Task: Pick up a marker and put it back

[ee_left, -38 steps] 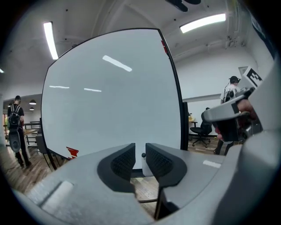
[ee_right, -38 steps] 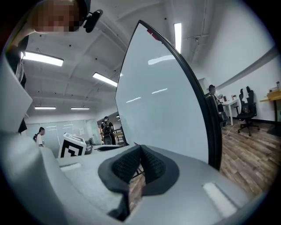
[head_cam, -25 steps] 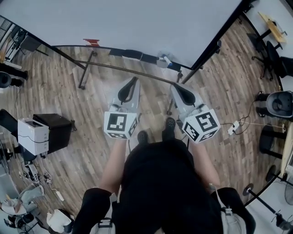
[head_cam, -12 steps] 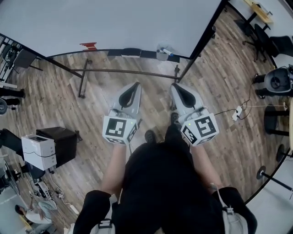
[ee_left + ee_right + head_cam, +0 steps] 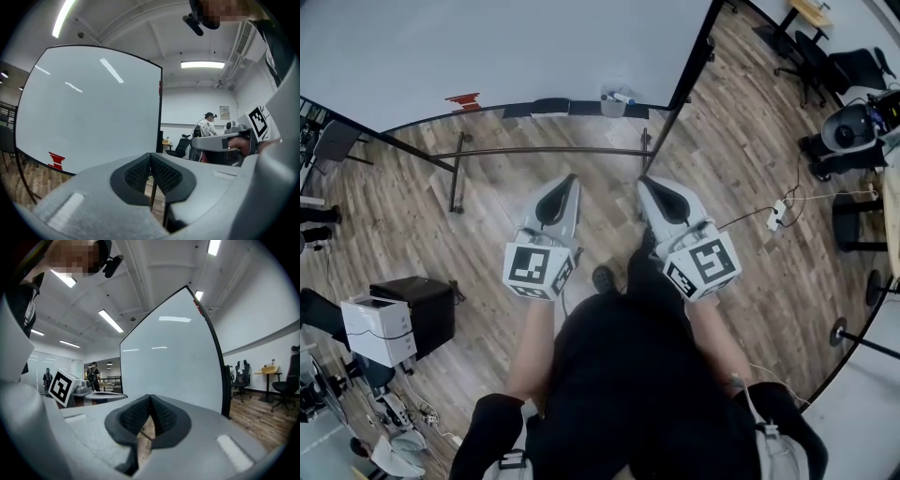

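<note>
Head view shows the marker (image 5: 620, 97), blue-capped, resting with what looks like one or two others in a small holder (image 5: 610, 107) on the ledge (image 5: 577, 108) along the foot of the whiteboard (image 5: 516, 47). A dark block (image 5: 550, 106) lies on the same ledge just beside the holder, and a red mark (image 5: 464, 99) sits low on the board further off to the side.

Both grippers are held out level over the wooden floor (image 5: 487, 197), well apart from the ledge. The left gripper (image 5: 570, 180) has its jaws pressed together with nothing between them, which its own view confirms (image 5: 150, 164). The right gripper (image 5: 645, 184) is likewise closed on nothing (image 5: 150, 405). Neither gripper view shows the marker, since each gripper's body hides the ledge.

As for the step in hand, the scene fits two readings equally. The person may be walking up to the board to fetch the marker from the holder, or the marker may already be back in the holder with the empty grippers coming away. The pictures do not settle which. Any reach for it would call for jaws spread first and a close approach to the ledge.
</note>
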Demonstrator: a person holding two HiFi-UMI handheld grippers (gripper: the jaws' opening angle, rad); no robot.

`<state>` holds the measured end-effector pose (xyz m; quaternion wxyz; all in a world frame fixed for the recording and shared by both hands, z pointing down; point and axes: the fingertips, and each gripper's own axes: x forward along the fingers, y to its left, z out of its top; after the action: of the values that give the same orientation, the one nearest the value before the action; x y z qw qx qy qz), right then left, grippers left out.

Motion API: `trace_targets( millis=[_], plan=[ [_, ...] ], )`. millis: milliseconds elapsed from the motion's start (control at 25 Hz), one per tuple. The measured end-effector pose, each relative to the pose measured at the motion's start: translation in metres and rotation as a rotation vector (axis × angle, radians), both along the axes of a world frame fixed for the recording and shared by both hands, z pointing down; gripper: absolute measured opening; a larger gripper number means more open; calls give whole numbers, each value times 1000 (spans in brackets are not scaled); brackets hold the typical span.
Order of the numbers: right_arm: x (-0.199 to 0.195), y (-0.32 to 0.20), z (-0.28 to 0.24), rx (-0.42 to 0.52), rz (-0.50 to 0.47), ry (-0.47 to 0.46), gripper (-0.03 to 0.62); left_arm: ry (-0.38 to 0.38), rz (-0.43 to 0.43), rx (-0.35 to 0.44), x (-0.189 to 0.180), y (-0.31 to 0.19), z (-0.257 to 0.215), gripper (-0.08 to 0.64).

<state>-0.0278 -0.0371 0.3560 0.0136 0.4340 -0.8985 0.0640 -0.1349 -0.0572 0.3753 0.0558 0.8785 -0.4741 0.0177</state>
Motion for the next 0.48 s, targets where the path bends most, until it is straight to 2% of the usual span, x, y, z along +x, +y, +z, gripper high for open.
trace_targets(
  millis=[480],
  plan=[
    [-11,14,3,-16,-59,47,2,1,17,2,10,12,-2,11]
  ],
)
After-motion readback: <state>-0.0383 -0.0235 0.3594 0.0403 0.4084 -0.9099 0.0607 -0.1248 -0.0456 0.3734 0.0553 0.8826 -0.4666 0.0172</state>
